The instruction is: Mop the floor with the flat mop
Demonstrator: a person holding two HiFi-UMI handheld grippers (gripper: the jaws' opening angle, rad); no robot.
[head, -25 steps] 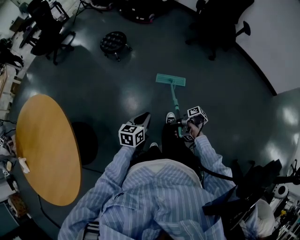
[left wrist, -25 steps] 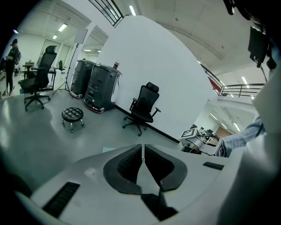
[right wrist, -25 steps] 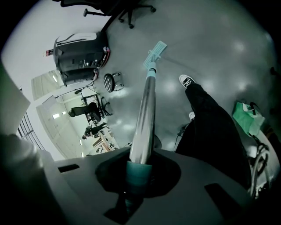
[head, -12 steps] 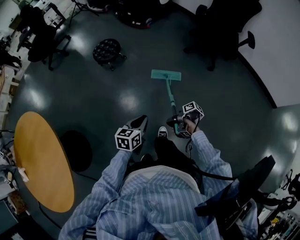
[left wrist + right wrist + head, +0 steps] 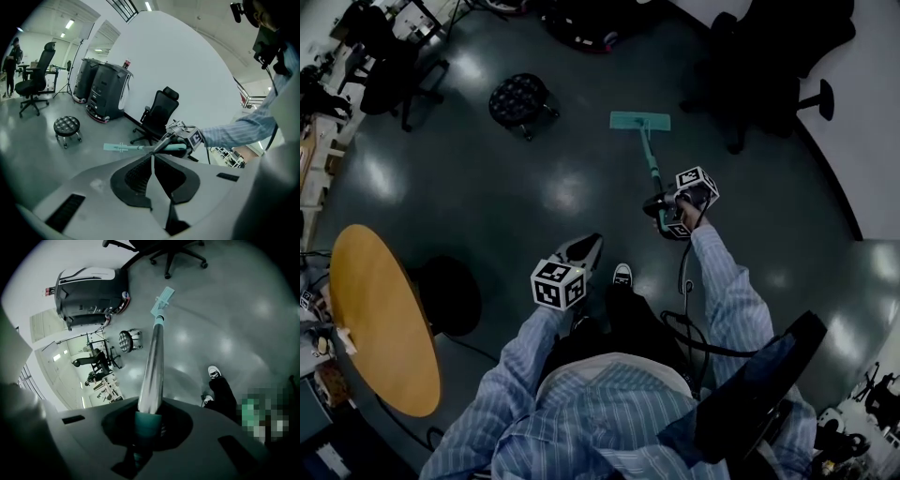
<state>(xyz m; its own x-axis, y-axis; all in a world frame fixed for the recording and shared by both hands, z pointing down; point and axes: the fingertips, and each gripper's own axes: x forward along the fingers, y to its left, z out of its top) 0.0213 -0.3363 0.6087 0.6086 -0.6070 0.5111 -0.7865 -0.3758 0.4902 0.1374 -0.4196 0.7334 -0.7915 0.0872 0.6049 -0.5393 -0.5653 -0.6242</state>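
I'm pushing the mop [image 5: 640,121] farther out over the floor [image 5: 534,187], right gripper [image 5: 661,206] jaws clamping its handle, left gripper [image 5: 579,251] jaws closed empty, so the stroke's advancing.

No readable text is showing; the left hand-held gripper [image 5: 592,241] and right hand-held gripper [image 5: 660,207] are bearing only patterned square markers.

The person wears a long-sleeved shirt [image 5: 609,403] in pale blue and white stripes, dark trousers [image 5: 630,314] and dark shoes [image 5: 622,275] with white toes. A black cable [image 5: 681,279] trails by the right sleeve. The left tongs [image 5: 584,247] and the right tongs [image 5: 661,208] each bear a white cube with black square markers.
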